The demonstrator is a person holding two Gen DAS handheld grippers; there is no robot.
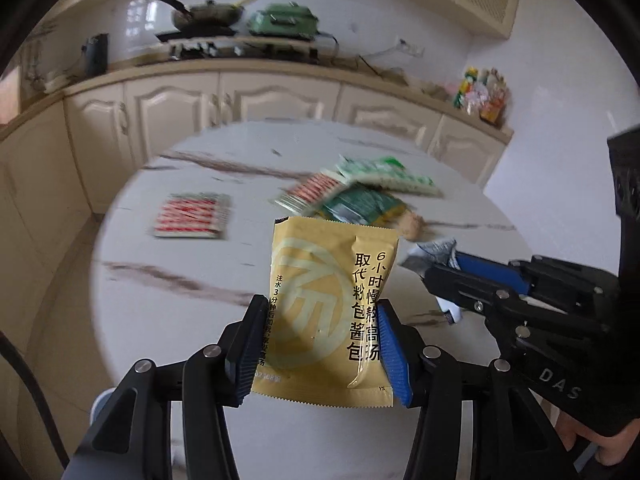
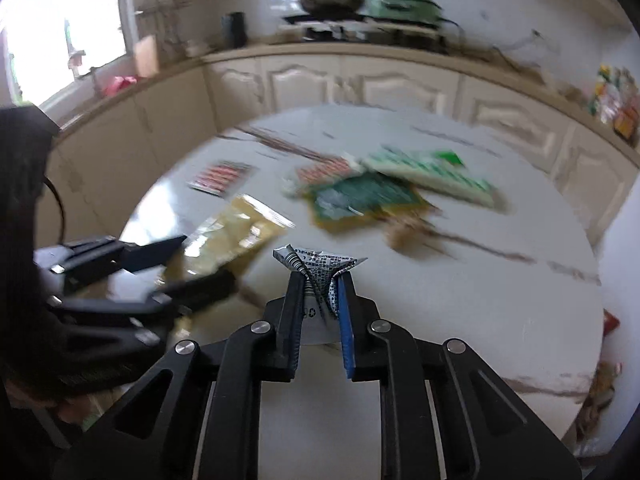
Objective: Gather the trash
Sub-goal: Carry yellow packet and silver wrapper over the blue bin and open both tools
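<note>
A: The left gripper (image 1: 322, 312) clamps a tan sachet (image 1: 332, 304) printed with black characters, upright between its pads.

B: The right gripper (image 2: 322, 280) pinches a crumpled silver packet (image 2: 318, 268). Beyond both, blurred wrappers (image 2: 360, 196) lie on the table (image 2: 480, 300).

A: Only the right view shows the window (image 2: 60, 28).

Left gripper (image 1: 324, 336): you have it clamped on a tan soup sachet (image 1: 334, 308), held upright.
Right gripper (image 1: 430, 270): pinches a crumpled silver wrapper (image 1: 434, 252).
Round marble table (image 1: 168, 280): red-striped packet (image 1: 192, 216) lies apart; green packets (image 1: 372, 188) are piled.
</note>
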